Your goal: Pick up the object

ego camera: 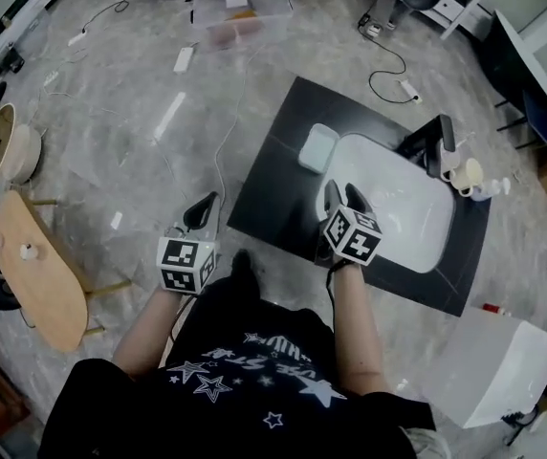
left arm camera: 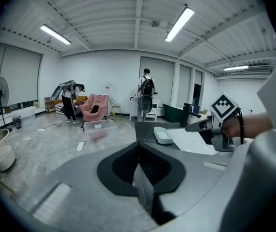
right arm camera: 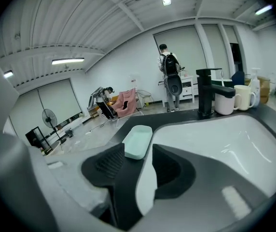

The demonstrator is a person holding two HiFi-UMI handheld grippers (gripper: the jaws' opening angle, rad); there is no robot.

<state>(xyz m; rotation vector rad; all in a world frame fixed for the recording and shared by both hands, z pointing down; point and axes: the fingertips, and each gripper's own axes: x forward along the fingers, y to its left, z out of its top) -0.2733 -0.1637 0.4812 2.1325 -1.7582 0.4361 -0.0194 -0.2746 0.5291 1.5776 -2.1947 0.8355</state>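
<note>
A pale mint tray point(ego camera: 318, 148) lies on the black counter point(ego camera: 278, 175) just left of the white sink point(ego camera: 398, 208). My right gripper point(ego camera: 345, 199) hovers over the sink's left rim, a short way in front of the tray, open with nothing between its fingers. In the right gripper view the tray point(right arm camera: 138, 141) sits just beyond the right gripper point(right arm camera: 139, 156), in line with the gap. My left gripper point(ego camera: 200, 213) hangs over the floor left of the counter, shut and empty. From the left gripper point(left arm camera: 138, 151) the tray point(left arm camera: 163, 135) shows off to the right.
A black faucet point(ego camera: 436, 142) and a white mug point(ego camera: 468, 173) stand at the sink's far side. A clear plastic bin point(ego camera: 240, 12) sits on the floor ahead, a wooden table point(ego camera: 39, 271) at the left, a white box point(ego camera: 503, 366) at the lower right. People stand far back in the room.
</note>
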